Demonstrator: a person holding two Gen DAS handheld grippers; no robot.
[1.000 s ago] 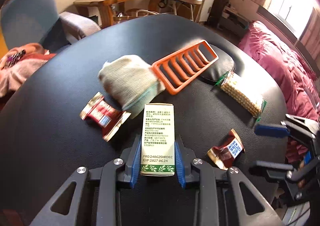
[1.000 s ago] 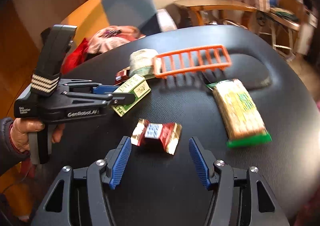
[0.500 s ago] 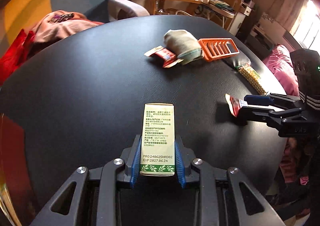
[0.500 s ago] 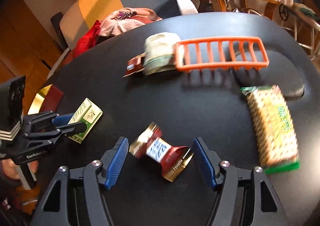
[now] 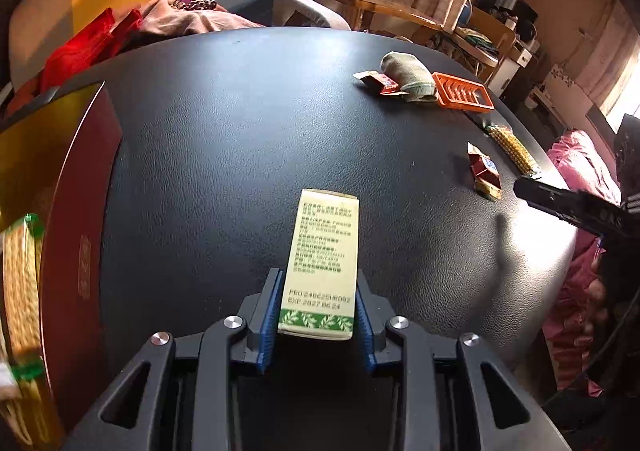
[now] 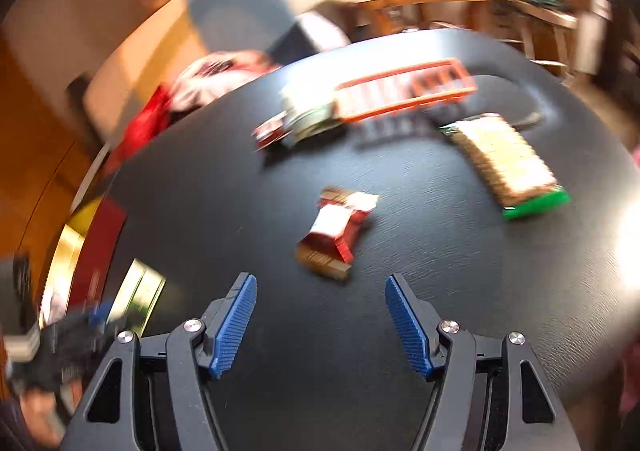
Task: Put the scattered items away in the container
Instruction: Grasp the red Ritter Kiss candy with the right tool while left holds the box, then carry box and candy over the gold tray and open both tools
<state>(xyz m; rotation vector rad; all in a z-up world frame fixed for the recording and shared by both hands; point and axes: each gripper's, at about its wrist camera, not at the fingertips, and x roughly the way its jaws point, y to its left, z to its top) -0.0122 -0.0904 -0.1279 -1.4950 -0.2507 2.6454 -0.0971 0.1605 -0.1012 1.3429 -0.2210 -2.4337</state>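
Observation:
My left gripper (image 5: 318,315) is shut on a pale green-and-cream box (image 5: 323,263) and holds it above the black table, right of a dark red container with a gold inside (image 5: 86,211). A cracker pack (image 5: 20,283) lies in the container. My right gripper (image 6: 320,315) is open and empty just short of a red candy wrapper (image 6: 334,229), which also shows in the left wrist view (image 5: 485,175). A second red wrapper (image 5: 380,82), a rolled sock (image 5: 406,71), an orange rack (image 5: 462,93) and a cracker pack (image 6: 506,165) lie farther back.
The black round table (image 5: 260,123) drops off at its right edge beside a pink bedspread (image 5: 580,155). A chair with red and pink clothes (image 5: 120,31) stands behind the table. The right wrist view is motion-blurred.
My left gripper has swung left with the box, bringing the red container into view. My right gripper has pulled back a little from the red wrapper, jaws still open.

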